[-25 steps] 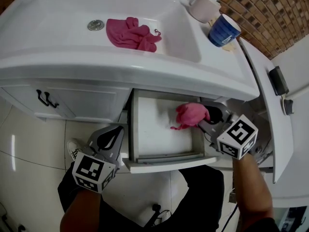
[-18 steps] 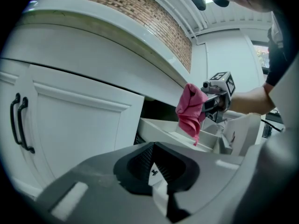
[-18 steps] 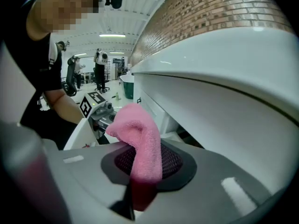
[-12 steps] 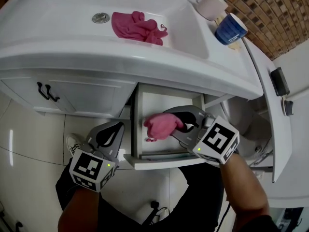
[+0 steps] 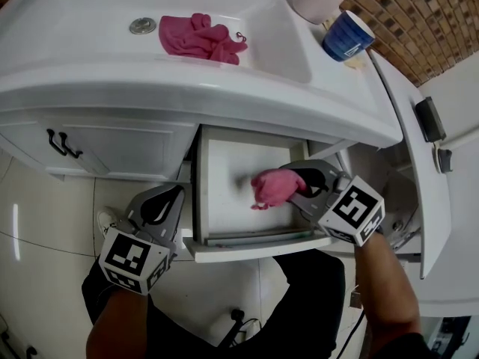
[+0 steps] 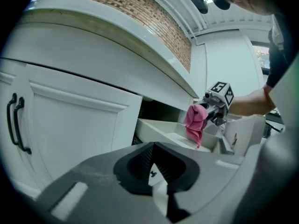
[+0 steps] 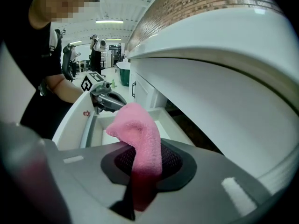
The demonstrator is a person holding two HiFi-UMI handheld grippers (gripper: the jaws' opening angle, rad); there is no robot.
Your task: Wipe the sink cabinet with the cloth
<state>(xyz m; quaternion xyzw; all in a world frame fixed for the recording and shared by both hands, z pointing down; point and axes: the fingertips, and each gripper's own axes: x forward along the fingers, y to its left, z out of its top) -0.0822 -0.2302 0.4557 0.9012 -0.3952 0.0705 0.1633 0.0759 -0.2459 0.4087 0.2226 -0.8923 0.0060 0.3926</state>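
We grip the pink cloth (image 5: 271,187) w/ our right gripper (image 5: 293,190) over the open drawer (image 5: 224,189) of the sink cabinet (image 5: 135,152). Our left gripper (image 5: 177,194), beside the drawer, seems closed & empty.

cloth (image 5: 275,186) in drawer (image 5: 224,194), rag (image 5: 198,37) in sink (image 5: 82,47)

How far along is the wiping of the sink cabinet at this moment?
Done: the drawer is pulled open. In hand: the right gripper holds a pink cloth over its floor. Left, likely: the cabinet door; the shut left gripper holds nothing.
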